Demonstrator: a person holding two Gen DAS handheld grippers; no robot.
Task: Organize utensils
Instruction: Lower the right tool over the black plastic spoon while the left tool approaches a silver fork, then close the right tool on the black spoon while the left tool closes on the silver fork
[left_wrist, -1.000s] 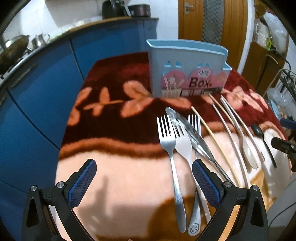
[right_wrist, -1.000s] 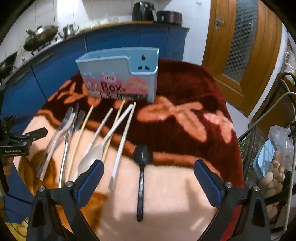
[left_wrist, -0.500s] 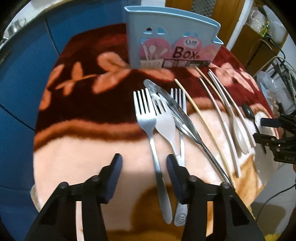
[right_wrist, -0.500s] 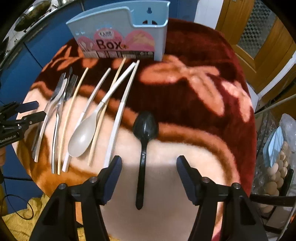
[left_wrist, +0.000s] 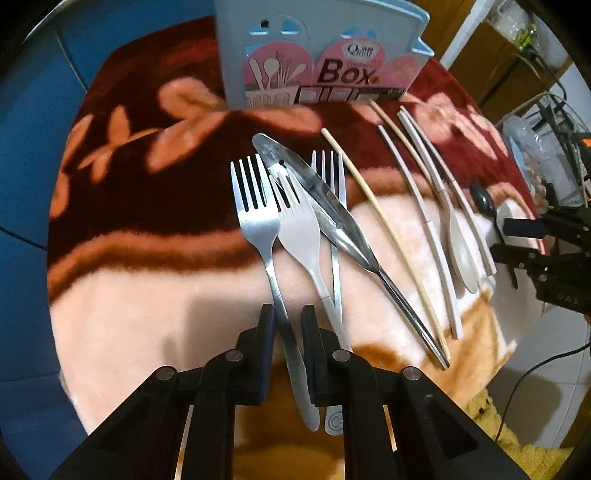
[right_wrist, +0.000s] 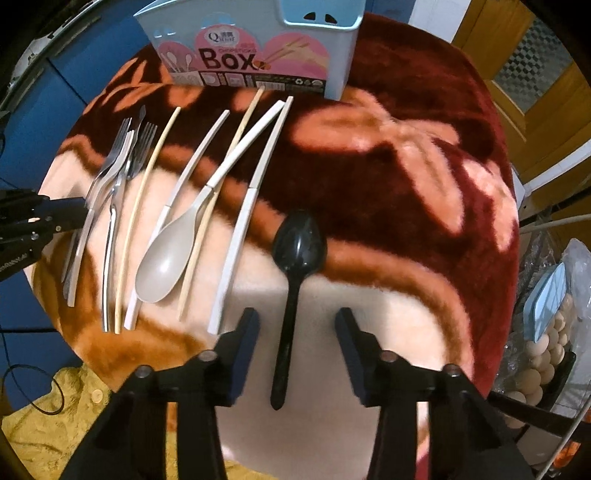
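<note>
Nothing is placed yet in the blue box (left_wrist: 317, 48) at the blanket's (left_wrist: 129, 295) far edge. The steel fork (left_wrist: 258, 225) handle is pinched by the left gripper (left_wrist: 287, 325); the right gripper (right_wrist: 295, 325) is spread around the black spoon (right_wrist: 297, 251) near the front edge.

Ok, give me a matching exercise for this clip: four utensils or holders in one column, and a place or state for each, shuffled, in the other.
Column one:
1. steel fork
2. black spoon
3. beige spoon
4. blue utensil box

Column two:
A. standing at the far edge of the blanket, no utensils seen in it
B. handle between the nearly shut jaws of the left gripper
C. bowl toward the camera, lying among the chopsticks
D. handle between the open jaws of the right gripper

Pairs: 1-B, 2-D, 3-C, 4-A
</note>
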